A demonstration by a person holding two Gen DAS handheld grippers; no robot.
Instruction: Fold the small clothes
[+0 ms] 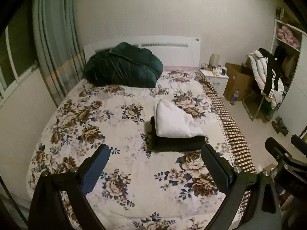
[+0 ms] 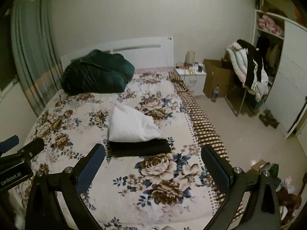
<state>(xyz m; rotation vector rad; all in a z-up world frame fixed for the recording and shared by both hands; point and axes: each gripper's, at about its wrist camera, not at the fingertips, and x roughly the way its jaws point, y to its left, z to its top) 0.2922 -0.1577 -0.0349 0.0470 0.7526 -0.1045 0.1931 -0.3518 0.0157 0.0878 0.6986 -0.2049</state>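
Floral bedspread [image 1: 122, 172], folded clothes [image 1: 176, 126] — bedroom

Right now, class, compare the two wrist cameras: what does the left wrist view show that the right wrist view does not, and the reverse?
Only the left wrist view shows the window frame beside the curtain, and the right gripper entering at its right edge.

Only the right wrist view shows the left gripper at its left edge, its body bearing printed lettering, and the white wardrobe door.

Both show the floral bedspread, the white folded cloth lying on the black folded cloth, the dark green quilt and both grippers open, holding nothing.
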